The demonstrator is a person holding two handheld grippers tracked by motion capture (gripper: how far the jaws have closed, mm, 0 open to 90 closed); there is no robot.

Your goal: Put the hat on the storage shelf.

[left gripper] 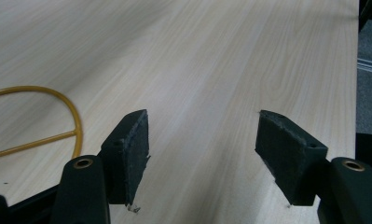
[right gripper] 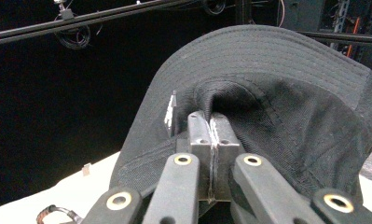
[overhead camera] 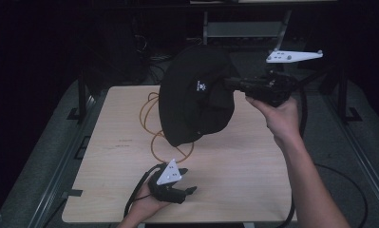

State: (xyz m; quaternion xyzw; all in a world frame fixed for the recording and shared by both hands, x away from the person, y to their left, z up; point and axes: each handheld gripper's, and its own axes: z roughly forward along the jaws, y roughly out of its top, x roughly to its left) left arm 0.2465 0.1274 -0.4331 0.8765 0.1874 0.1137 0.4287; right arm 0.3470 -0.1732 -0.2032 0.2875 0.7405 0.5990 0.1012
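We note the right gripper (overhead camera: 232, 83), upper right of centre in the high view, with its jaws pressed together on a pinch of fabric from the black cotton bucket hat with a small white logo patch (overhead camera: 196, 97); the hat hangs clear of the pale wood-grain table (overhead camera: 253, 166), its brim tilted toward the camera. In the right gripper view the pads (right gripper: 200, 128) meet on a thin fold inside the crown of the hat (right gripper: 286, 93), and the rest of the cloth drapes free. The left gripper (overhead camera: 189, 183) rests low in the high view, near the table's front edge, jaws spread wide with nothing between them; the left gripper view shows the two pads (left gripper: 134, 149) well apart over bare wood. A thin loop of orange cable (overhead camera: 151, 137) lies on the table under and left of the hat. Our worry: the hold takes only a small fold, so we judge a quick swing or tilt could let the fabric creep out and the hat drop. If it is lowered where it hangs, the brim may land on the cable loop and sit crooked or drag it along. The soft crown may also collapse, leaving the left gripper a poor edge to take.
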